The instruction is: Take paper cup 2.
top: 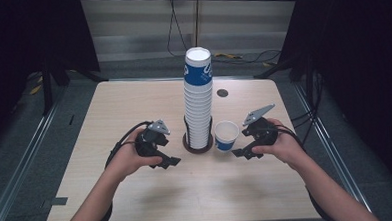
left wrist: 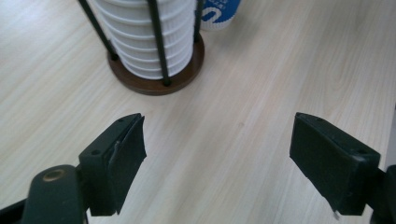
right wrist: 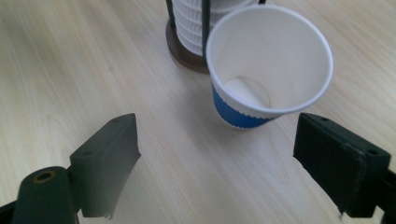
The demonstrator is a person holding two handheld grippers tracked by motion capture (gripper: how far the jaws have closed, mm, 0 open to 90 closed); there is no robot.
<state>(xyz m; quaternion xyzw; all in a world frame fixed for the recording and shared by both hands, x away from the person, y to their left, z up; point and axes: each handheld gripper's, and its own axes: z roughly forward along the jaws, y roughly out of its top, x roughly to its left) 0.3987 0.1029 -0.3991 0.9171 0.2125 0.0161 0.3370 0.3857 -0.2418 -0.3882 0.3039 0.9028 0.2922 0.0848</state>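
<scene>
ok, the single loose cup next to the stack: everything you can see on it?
The single white paper cup with a blue band stands upright, mouth up, on the light wooden table. It looks empty, with a rolled rim, a tapering wall and white lettering on the band. It sits just right of the dark round cup holder, close to it; contact cannot be told. The right tool is open in front of it, not touching.

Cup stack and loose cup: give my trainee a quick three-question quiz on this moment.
1. True or false: the right gripper grips the single cup.
2. Which way up does the single cup stand?
3. What holds the cup stack? A) a box B) a round brown-based rack C) a tray

Key: 1 false, its jaws are open, cup apart. 2 upright, mouth up. 3 B.
</scene>
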